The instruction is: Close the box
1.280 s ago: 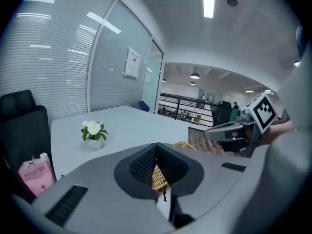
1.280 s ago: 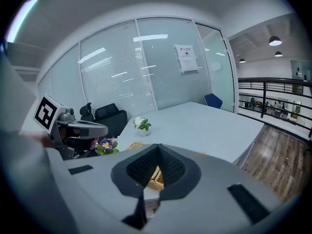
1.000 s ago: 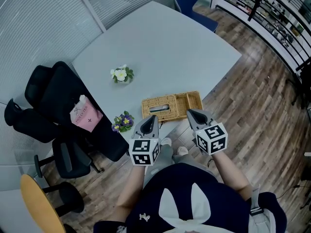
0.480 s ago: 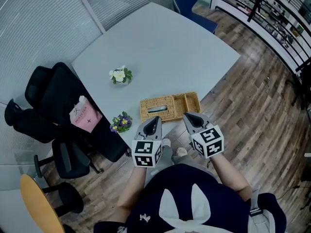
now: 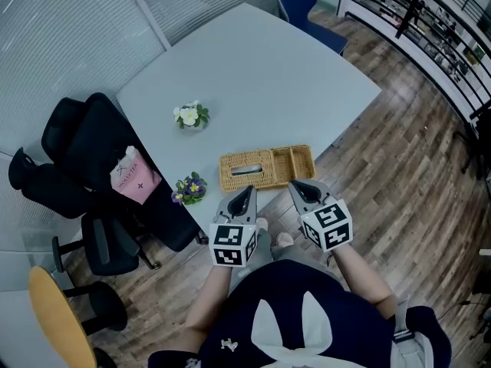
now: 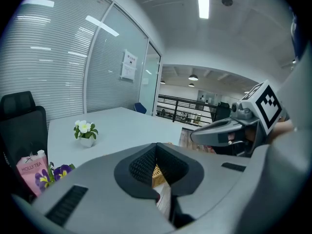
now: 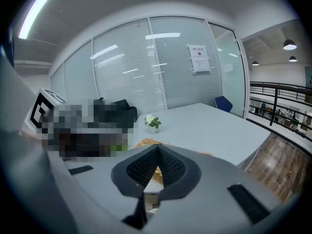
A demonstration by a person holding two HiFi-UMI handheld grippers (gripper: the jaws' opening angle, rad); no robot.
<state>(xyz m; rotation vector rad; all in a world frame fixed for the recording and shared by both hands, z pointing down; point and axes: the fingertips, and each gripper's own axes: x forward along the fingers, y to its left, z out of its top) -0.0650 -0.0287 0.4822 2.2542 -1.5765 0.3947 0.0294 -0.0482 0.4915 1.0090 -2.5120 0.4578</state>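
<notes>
A woven wicker box point(image 5: 267, 167) lies flat near the front edge of the grey table point(image 5: 268, 83). Its left half shows a dark slot, and its right half point(image 5: 296, 161) lies open beside it. My left gripper point(image 5: 245, 193) is shut and empty, hovering just short of the box's front left. My right gripper point(image 5: 296, 186) is also shut and empty, just short of the front right. In the left gripper view the shut jaws hide all but a sliver of wicker point(image 6: 157, 172), and the right gripper point(image 6: 219, 133) shows alongside. A strip of the box point(image 7: 146, 143) appears in the right gripper view.
A white flower pot point(image 5: 191, 116) stands mid-table. Purple flowers point(image 5: 189, 188) sit at the table's front left corner. A pink bag point(image 5: 132, 179) rests on black chairs point(image 5: 77, 148) to the left. A blue chair point(image 5: 303, 2) and a railing point(image 5: 430, 21) are beyond.
The left gripper has shifted slightly, so the purple flowers now show in its view. Both grippers stay shut in front of the box, the right one nearly still.
</notes>
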